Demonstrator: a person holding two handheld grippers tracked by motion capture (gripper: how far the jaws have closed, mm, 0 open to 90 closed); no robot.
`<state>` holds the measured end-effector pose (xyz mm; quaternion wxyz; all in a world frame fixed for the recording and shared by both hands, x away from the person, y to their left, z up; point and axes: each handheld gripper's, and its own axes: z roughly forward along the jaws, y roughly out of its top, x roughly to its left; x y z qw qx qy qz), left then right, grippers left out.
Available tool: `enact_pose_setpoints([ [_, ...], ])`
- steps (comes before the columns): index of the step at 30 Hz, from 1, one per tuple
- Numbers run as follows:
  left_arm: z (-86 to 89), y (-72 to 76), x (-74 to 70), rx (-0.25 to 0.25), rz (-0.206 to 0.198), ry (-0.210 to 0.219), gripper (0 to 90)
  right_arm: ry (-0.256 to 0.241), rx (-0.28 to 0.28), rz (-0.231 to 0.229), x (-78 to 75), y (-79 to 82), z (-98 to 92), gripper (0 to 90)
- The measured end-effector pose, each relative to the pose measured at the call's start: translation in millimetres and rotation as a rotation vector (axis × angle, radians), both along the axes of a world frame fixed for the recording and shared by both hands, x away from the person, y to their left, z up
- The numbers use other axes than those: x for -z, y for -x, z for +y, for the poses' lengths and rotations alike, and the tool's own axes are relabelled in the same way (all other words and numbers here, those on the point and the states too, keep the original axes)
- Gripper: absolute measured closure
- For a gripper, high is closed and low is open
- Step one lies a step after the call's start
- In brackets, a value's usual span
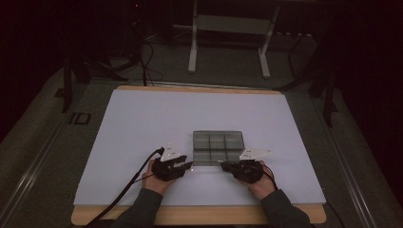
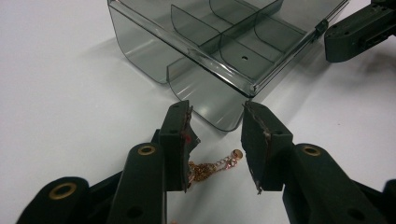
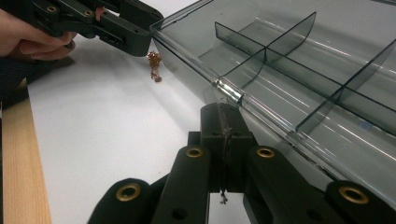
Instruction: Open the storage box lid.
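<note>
A clear smoky-grey compartment box point(image 1: 217, 147) lies open and empty on the white mat point(image 1: 157, 118). My left gripper point(image 1: 186, 165) is at its near left corner, my right gripper point(image 1: 222, 165) at its near edge. In the left gripper view the jaws point(image 2: 217, 116) stand open just short of the box wall point(image 2: 140, 42), with a thin rose-gold chain point(image 2: 210, 168) beneath them by the left jaw. In the right gripper view that chain point(image 3: 154, 67) dangles under the left gripper's tip point(image 3: 135, 39). My right gripper point(image 3: 224, 112) is shut, tips against the box rim point(image 3: 261, 109).
The mat covers a wooden tabletop whose bare edge point(image 1: 190, 216) runs along the near side. A black cable point(image 1: 128, 185) trails from the left gripper toward the near left. On the floor beyond the table stands a white frame point(image 1: 228, 28).
</note>
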<state>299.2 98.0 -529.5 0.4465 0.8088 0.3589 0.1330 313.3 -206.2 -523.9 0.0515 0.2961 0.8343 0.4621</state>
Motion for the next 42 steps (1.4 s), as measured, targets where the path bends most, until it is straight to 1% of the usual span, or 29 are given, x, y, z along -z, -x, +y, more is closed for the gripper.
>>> enact_pose_setpoints([
  [2, 0.2, 0.5, -1.1, -0.002, -0.006, 0.004, 62.9, 0.01, 0.001, -0.001, 1.1, -0.3, 0.1, 90.0],
  [11, -0.7, 1.1, -1.5, -0.004, -0.01, 0.01, 63.7, 0.022, 0.007, 0.014, 5.9, -1.4, 1.1, 89.9],
  [19, -0.9, 1.4, -1.5, 0.0, -0.009, 0.009, 64.3, 0.018, 0.017, 0.022, 9.7, -3.2, 1.5, 90.0],
  [22, -2.0, 1.3, -0.9, 0.023, -0.003, 0.016, 64.0, 0.014, 0.015, 0.023, 10.9, -4.2, 1.6, 90.0],
  [23, -2.7, 1.5, -0.8, 0.027, -0.003, 0.015, 64.0, 0.006, 0.011, 0.025, 11.1, -4.5, 1.3, 89.9],
  [28, -7.5, 2.0, -0.4, 0.041, -0.006, -0.001, 64.3, -0.002, 0.007, 0.012, 9.6, -4.0, 0.8, 90.0],
  [35, -12.5, 1.4, -0.9, 0.038, -0.02, -0.013, 68.9, -0.004, 0.008, 0.013, 9.2, -4.0, 0.0, 89.9],
  [37, -12.6, 1.8, -1.5, 0.036, -0.024, -0.008, 70.1, -0.004, 0.008, 0.013, 9.1, -3.9, -0.2, 90.0],
  [42, -13.9, 3.1, -2.7, 0.042, -0.034, -0.011, 73.5, -0.002, 0.007, 0.011, 8.9, -3.7, -0.1, 90.0],
])
